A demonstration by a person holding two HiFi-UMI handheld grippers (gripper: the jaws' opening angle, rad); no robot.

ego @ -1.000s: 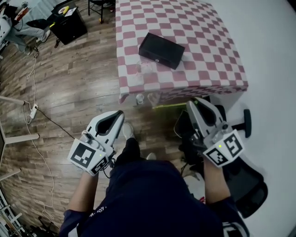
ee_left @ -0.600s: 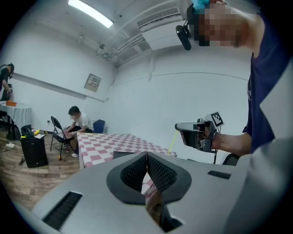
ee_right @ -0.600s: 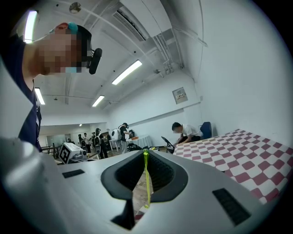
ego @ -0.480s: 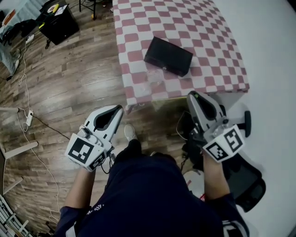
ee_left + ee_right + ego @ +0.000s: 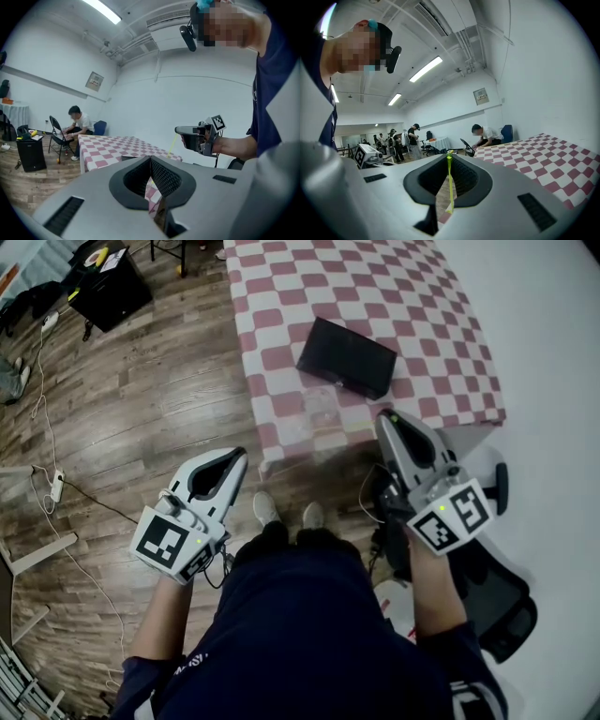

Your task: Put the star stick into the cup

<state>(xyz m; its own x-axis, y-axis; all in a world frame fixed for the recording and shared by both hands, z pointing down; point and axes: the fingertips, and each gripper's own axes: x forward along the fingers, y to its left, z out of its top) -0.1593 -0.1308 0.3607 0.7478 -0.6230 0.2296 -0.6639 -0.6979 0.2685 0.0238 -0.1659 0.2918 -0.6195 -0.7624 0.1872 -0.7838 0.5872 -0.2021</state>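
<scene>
No readable brand or label shows. The left marker cube (image 5: pixel 167 546) and the right marker cube (image 5: pixel 454 516) carry only black-and-white square patterns, without letters. A framed wall sign (image 5: pixel 95 81) hangs far beyond the left fingers, its print too small to read. White lettering on the person's dark shirt (image 5: pixel 194 668) is creased and cut off, so it cannot be read either.

The right gripper (image 5: pixel 449 157) has its fingers nearly together, clamped on the star stick (image 5: pixel 449 185), a thin yellow-green rod standing upright between the pads. Its top reaches the fingertips. The star end does not show in any view, and from the head view the stick itself can hardly be made out.

The left gripper (image 5: pixel 150 159) has its fingers closed on each other with nothing between them. It is held out over the wooden floor (image 5: pixel 141 427), short of the worktop (image 5: pixel 281 296) with its red-and-white checked cloth.

The cup (image 5: pixel 322 409) is only a faint clear shape on the worktop, just to the left of the right fingertips and near the cloth's closest edge. Its rim and depth are hard to tell. Just beyond it lies a black box (image 5: pixel 345 357), with no marking legible on its lid.
</scene>
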